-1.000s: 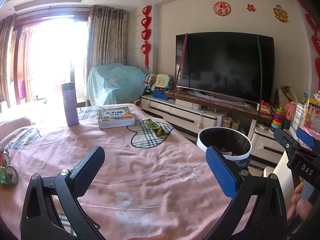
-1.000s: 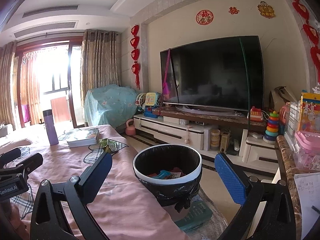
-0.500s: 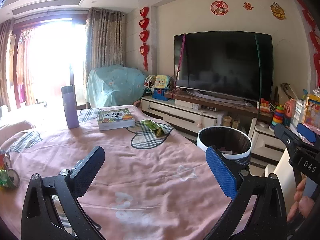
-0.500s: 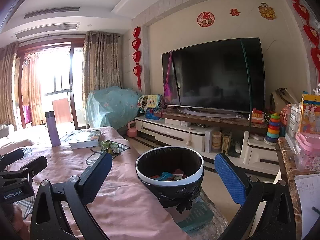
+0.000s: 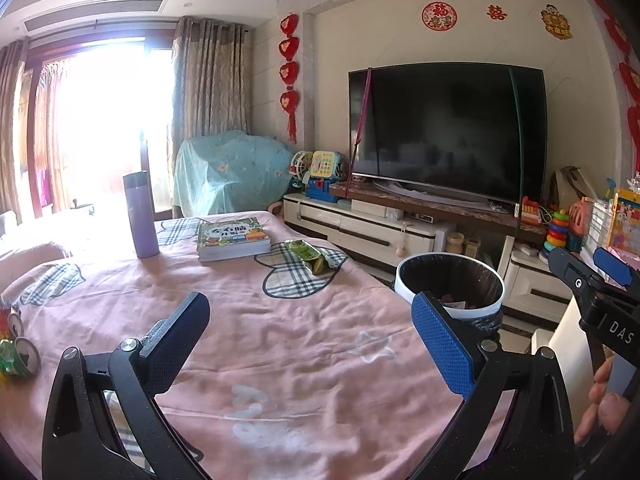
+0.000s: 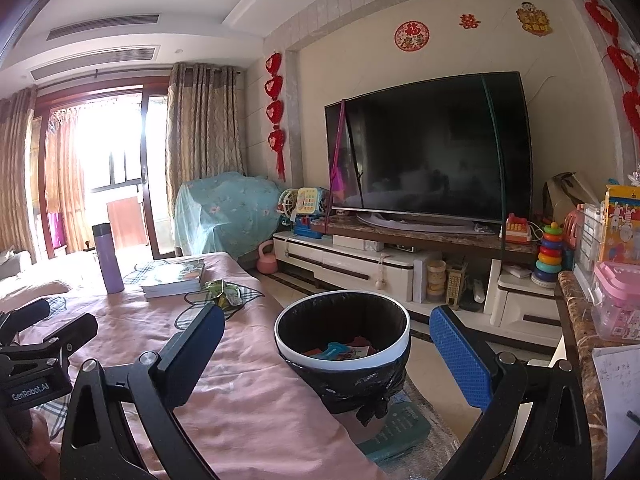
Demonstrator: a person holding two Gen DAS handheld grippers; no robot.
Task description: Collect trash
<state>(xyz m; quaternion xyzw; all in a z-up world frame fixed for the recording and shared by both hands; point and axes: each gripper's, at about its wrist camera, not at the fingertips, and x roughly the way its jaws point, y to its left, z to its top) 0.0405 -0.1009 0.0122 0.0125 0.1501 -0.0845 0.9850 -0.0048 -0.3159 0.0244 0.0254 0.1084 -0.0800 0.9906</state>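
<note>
Both claws gape wide and hold nothing: the left gripper [image 5: 310, 344] hangs over the pink tablecloth [image 5: 256, 320], the right gripper [image 6: 326, 350] over the trash bin [image 6: 344, 364] just off the table's right edge. Farther off, a green wrapper [image 5: 306, 256] lies on the plaid heart, its long axis running near-right to far-left, beside the book [image 5: 232, 238] and purple flask [image 5: 140, 216].

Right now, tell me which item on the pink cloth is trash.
The crumpled green wrapper on the plaid heart patch; unlike the upright purple bottle and the flat book, it is empty packaging.
</note>
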